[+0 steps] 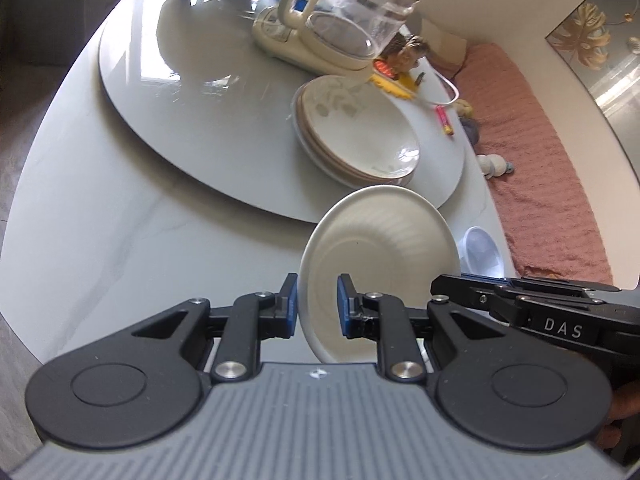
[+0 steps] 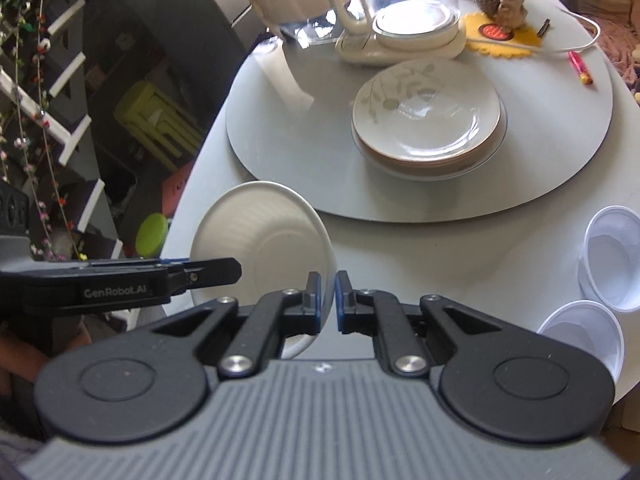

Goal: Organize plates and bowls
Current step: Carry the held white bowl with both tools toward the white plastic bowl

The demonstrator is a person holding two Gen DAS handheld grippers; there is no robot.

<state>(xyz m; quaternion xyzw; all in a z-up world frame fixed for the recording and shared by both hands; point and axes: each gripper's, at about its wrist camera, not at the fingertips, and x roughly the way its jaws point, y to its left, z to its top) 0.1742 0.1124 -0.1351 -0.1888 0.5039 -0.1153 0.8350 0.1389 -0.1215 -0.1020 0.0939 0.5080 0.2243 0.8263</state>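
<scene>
A white ribbed bowl [image 1: 380, 248] is held up off the table, tilted on edge, between both grippers. My left gripper [image 1: 317, 306] has its jaws around the bowl's rim with a gap showing on one side. My right gripper [image 2: 328, 300] is shut on the opposite rim of the same bowl [image 2: 260, 236]. A stack of leaf-patterned plates [image 1: 356, 132] sits on the grey turntable [image 1: 200, 120]; the stack also shows in the right wrist view [image 2: 428, 116].
A glass kettle [image 1: 352, 12] on its cream base stands at the back of the turntable. Two clear plastic cups [image 2: 612, 256] sit at the table's right edge. A pink pen [image 2: 580, 68], a yellow mat and a figurine lie beyond. A pink sofa [image 1: 540, 140] lies beside the table.
</scene>
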